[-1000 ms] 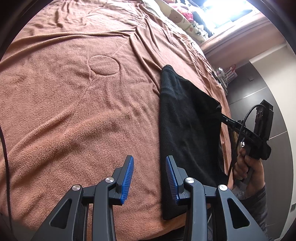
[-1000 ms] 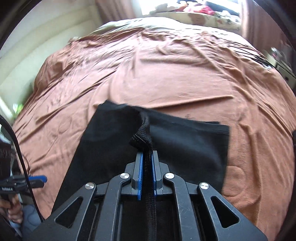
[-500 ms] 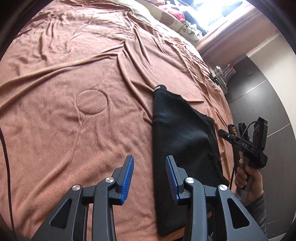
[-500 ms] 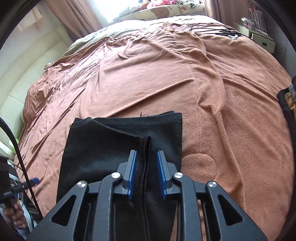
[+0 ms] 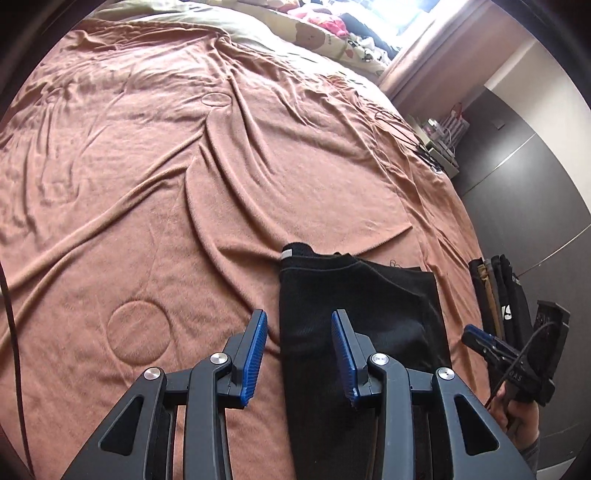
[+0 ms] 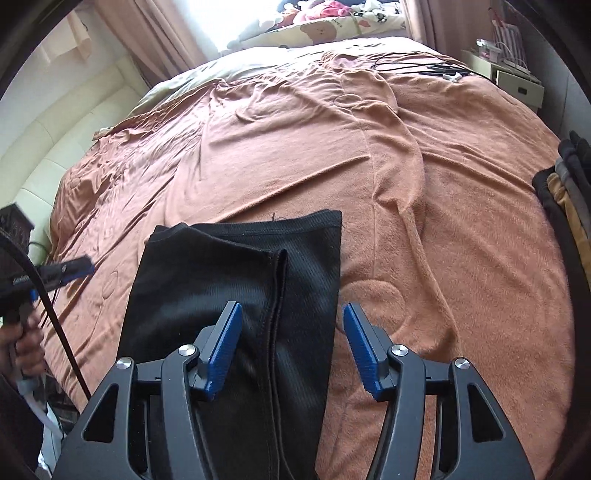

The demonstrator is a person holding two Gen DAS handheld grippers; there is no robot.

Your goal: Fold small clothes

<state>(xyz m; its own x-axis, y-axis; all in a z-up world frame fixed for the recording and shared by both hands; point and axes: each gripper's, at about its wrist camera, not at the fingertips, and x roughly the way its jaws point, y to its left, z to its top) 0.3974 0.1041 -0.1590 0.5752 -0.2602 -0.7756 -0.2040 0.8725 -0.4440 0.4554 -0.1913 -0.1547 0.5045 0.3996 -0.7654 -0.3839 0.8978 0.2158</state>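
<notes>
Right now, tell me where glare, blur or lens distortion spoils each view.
Left wrist view: window blown out white at top, bed's brown blanket bulged by the fisheye, corners vignetted black. Right wrist view: window overexposed; black garment slightly soft near the frame's bottom; edges curve strongly.

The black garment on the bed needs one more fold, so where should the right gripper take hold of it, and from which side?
Probably the far right corner of the black garment, where its straight top hem meets the right side edge. That corner lies flat on the brown blanket with bare blanket beside it, so the right gripper, now open, can come in low from the right and slip one finger under the layers.
</notes>
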